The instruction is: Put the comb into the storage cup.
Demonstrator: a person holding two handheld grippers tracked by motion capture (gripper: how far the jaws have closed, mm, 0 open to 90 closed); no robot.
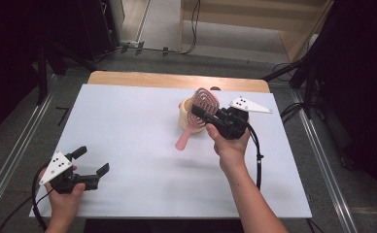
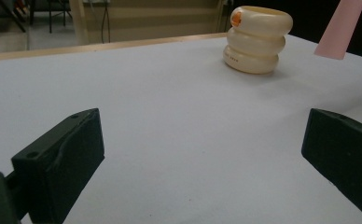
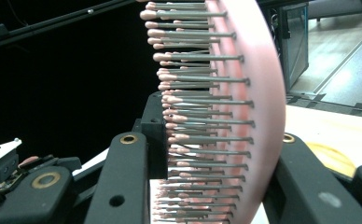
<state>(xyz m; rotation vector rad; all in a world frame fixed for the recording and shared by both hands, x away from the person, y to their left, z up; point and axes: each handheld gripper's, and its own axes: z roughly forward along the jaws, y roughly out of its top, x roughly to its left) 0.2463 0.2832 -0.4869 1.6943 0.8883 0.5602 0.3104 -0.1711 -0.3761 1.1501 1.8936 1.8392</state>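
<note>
Pink hairbrush (image 1: 203, 104) clamped in our right gripper (image 1: 211, 118) above the cream holder (image 1: 185, 116), unplaced; left gripper (image 1: 90, 162) fingers gape empty.

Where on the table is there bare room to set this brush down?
The widest bare patch of the table runs from the left gripper to the cream holder. The near strip in front of the right hand is bare too. It is crowded at the far right, where the right gripper holds the brush over the holder.
</note>
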